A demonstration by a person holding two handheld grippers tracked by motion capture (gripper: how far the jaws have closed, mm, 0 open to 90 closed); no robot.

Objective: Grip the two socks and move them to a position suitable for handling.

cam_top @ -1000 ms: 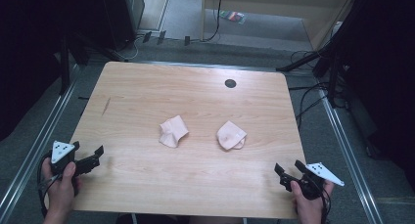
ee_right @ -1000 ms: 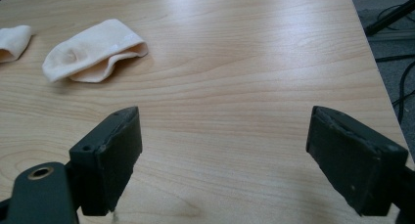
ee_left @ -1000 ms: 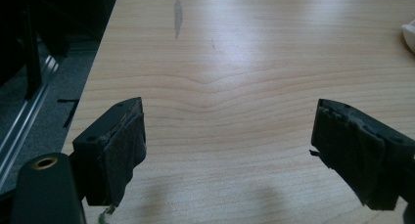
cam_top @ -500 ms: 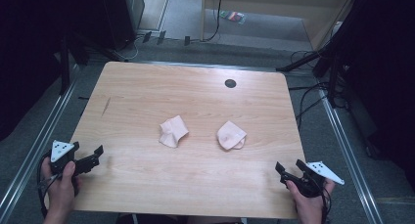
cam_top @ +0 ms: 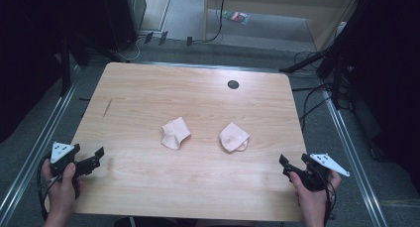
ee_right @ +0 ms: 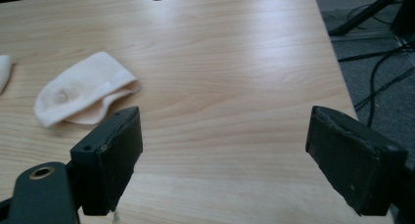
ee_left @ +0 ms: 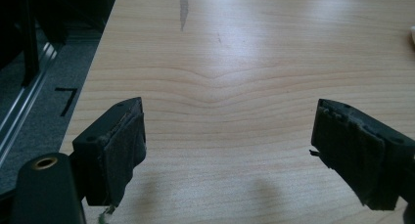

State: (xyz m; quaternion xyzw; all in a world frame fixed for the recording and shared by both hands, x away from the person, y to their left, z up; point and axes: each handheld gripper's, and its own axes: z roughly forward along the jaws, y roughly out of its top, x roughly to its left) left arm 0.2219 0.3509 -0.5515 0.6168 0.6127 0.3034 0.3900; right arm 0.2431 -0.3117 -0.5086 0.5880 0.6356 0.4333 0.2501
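Two pale pink socks lie on the wooden table [cam_top: 148, 108]. The left sock [cam_top: 175, 133] is crumpled near the middle. To its right lies the other sock [cam_top: 233, 137], also seen in the right gripper view [ee_right: 83, 95], ahead and to the left of the jaws. My left gripper [cam_top: 99, 155] is held over the table's front left corner, jaws wide apart with bare wood between them [ee_left: 227, 131]. At the front right corner my right gripper [cam_top: 287, 166] is open too, nothing between its jaws [ee_right: 222, 150].
A round cable hole [cam_top: 233, 84] sits near the table's far edge, right of centre. Metal rails [cam_top: 44, 133] run along both sides of the table. Cables [cam_top: 317, 100] trail on the floor at the right. A dark scratch [ee_left: 183, 6] marks the wood at the left.
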